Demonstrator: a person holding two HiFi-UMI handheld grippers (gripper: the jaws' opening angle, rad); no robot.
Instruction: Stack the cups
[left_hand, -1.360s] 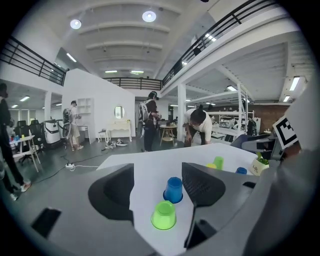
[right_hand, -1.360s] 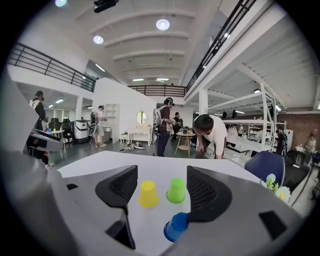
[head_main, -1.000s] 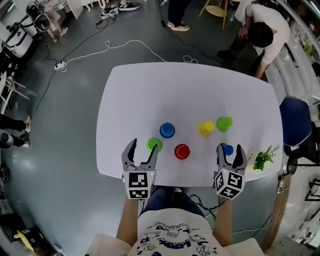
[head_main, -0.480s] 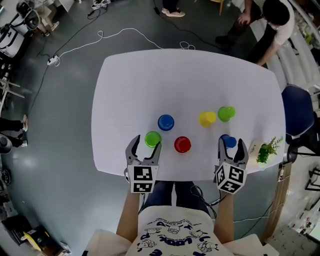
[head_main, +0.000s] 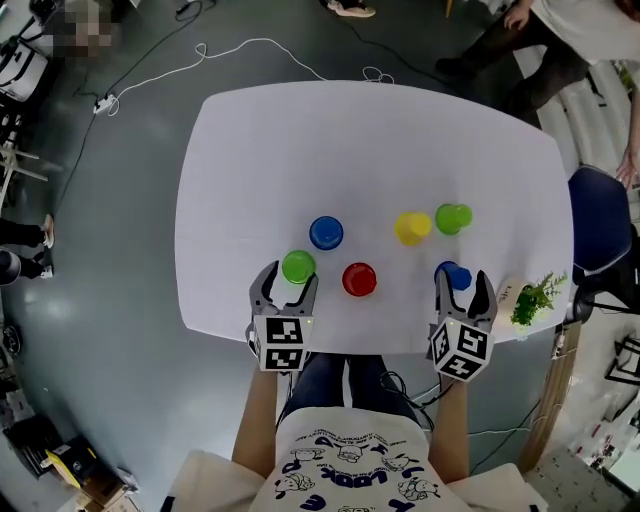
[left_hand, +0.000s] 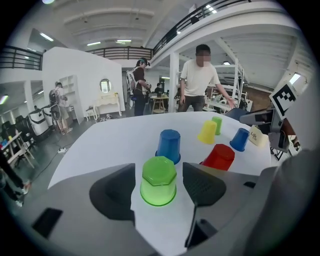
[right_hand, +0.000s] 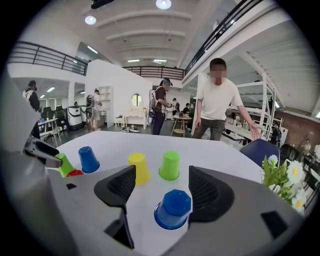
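Six upturned cups stand on the white table. My left gripper is open, and a green cup stands between its fingers without clear contact. My right gripper is open too, with a blue cup between its fingers. A red cup sits just right of the green one, and a second blue cup stands behind it. Farther back on the right, a yellow cup and a light green cup stand side by side.
A small potted plant and a card stand at the table's near right corner, close to my right gripper. A blue chair is just past the right edge. Beyond the far edge stand people, and cables lie on the floor.
Both grippers have moved forward a little. The green cup now stands between the left fingers and the blue cup deeper between the right ones. The cups have not moved.
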